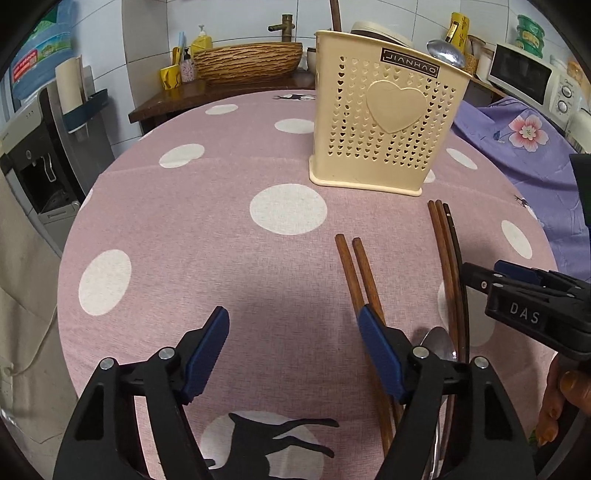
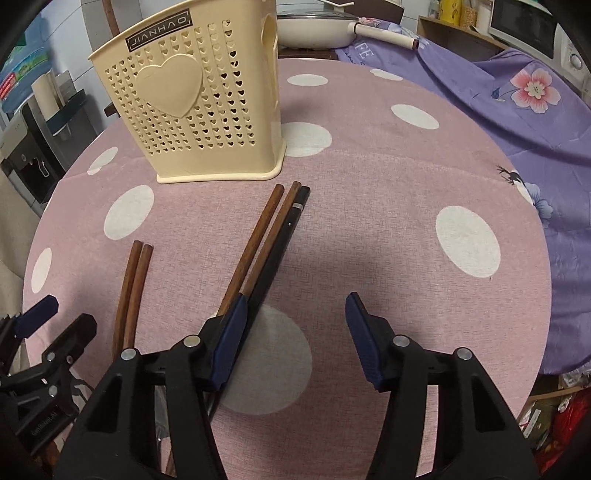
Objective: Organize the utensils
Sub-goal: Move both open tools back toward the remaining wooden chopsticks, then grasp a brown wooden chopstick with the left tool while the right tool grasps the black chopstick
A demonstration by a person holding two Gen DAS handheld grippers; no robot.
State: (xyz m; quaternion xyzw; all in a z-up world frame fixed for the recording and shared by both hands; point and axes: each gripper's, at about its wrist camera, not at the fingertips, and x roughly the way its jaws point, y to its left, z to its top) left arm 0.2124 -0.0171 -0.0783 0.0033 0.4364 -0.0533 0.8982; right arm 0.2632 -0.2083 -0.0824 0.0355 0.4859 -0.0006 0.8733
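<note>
A cream perforated utensil holder [image 1: 384,122] [image 2: 199,107] stands upright on the pink dotted tablecloth [image 1: 221,258], with a spoon bowl [image 1: 445,53] sticking out of its top. Two brown chopsticks [image 1: 356,273] [image 2: 135,284] lie in front of it. Beside them lie two more brown chopsticks [image 1: 445,258] [image 2: 258,247] and a black one [image 2: 280,243]. A metal spoon [image 1: 439,347] lies near my left gripper's right finger. My left gripper [image 1: 293,325] is open and empty, just left of the brown pair. My right gripper [image 2: 297,317] is open and empty, its left finger over the black chopstick.
A purple floral cloth [image 2: 517,92] covers the right side, with a white pan [image 2: 317,31] behind. A microwave [image 1: 528,74], a wooden basin [image 1: 247,61] and a water dispenser [image 1: 33,147] stand around the table. The table edge curves at the left.
</note>
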